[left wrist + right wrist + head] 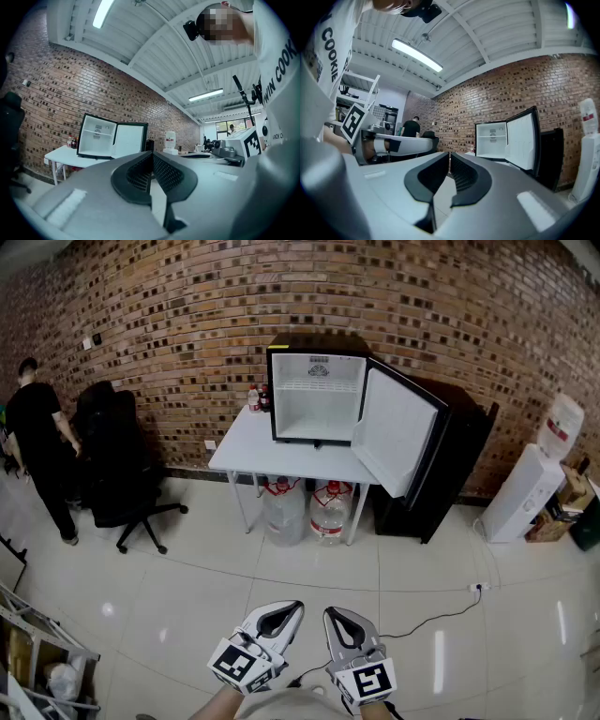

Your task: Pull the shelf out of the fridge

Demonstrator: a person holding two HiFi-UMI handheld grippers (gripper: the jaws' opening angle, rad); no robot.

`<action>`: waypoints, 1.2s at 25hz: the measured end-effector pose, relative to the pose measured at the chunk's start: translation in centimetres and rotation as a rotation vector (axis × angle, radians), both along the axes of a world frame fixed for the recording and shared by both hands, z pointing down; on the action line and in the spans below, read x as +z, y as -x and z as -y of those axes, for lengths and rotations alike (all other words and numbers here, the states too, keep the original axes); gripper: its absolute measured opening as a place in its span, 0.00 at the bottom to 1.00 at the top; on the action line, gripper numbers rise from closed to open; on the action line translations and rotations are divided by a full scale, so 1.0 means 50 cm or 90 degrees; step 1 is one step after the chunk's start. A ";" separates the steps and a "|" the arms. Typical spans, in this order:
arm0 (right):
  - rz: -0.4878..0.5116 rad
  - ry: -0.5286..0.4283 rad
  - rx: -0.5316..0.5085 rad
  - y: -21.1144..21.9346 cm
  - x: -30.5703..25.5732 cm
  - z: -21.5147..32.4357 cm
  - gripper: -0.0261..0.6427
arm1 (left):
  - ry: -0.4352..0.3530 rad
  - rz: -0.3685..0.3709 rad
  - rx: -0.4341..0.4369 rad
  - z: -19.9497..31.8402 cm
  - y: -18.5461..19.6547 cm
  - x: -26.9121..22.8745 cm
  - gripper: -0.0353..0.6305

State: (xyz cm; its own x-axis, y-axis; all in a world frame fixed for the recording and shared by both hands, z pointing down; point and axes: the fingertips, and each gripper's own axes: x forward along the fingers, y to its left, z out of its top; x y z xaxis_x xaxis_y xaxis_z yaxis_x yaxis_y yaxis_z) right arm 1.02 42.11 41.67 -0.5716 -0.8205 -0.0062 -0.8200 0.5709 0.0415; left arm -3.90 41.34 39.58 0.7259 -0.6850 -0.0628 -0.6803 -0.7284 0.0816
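Note:
A small black fridge point(317, 390) stands on a white table point(246, 452) against the brick wall, its door point(398, 432) swung open to the right. A thin white shelf point(319, 386) sits across the upper part of its white inside. The left gripper view shows the fridge point(97, 137) and shelf point(97, 134) far off, and so does the right gripper view, with fridge point(491, 139) and shelf point(491, 136). Both grippers are held low near my body, several steps from the fridge. My left gripper point(296, 607) point(151, 155) is shut and holds nothing. My right gripper point(329, 613) point(449, 154) is shut and holds nothing.
Two water jugs point(284, 511) stand under the table and small bottles point(257, 399) on its left end. A black office chair point(119, 465) and a person in black point(39, 442) are at the left. At the right are a black cabinet point(461, 460), a water dispenser point(538, 474) and a floor cable point(441, 611).

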 end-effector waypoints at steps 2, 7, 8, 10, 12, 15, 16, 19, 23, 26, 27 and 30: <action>0.001 -0.005 0.001 -0.020 0.000 0.000 0.06 | -0.003 -0.005 -0.014 0.003 -0.012 -0.008 0.06; -0.011 -0.006 0.002 -0.056 0.001 0.006 0.06 | -0.020 -0.020 -0.063 0.016 -0.028 -0.026 0.06; -0.010 -0.007 0.005 -0.063 0.003 0.009 0.06 | -0.020 -0.019 -0.068 0.018 -0.030 -0.025 0.06; -0.011 -0.004 0.009 -0.071 0.006 0.014 0.06 | -0.019 -0.019 -0.074 0.024 -0.033 -0.022 0.06; -0.012 -0.002 0.003 -0.072 0.007 0.018 0.06 | -0.017 -0.024 -0.077 0.033 -0.035 -0.020 0.06; -0.011 -0.002 0.003 -0.077 0.009 0.033 0.06 | -0.013 -0.027 -0.076 0.052 -0.040 -0.014 0.06; -0.011 -0.002 0.006 -0.080 0.012 0.041 0.06 | -0.011 -0.026 -0.074 0.060 -0.042 -0.010 0.06; -0.015 0.003 0.012 -0.084 0.026 0.069 0.06 | -0.006 -0.029 -0.066 0.088 -0.046 0.001 0.06; -0.031 0.010 0.013 -0.076 0.027 0.117 0.06 | -0.001 -0.037 -0.058 0.144 -0.046 0.011 0.06; -0.044 0.015 0.009 -0.064 0.030 0.164 0.06 | 0.001 -0.041 -0.048 0.199 -0.048 0.016 0.06; -0.047 0.017 0.011 -0.062 0.033 0.180 0.06 | 0.003 -0.044 -0.045 0.217 -0.048 0.017 0.06; -0.056 0.023 0.018 -0.055 0.043 0.230 0.06 | 0.009 -0.046 -0.035 0.268 -0.045 0.019 0.06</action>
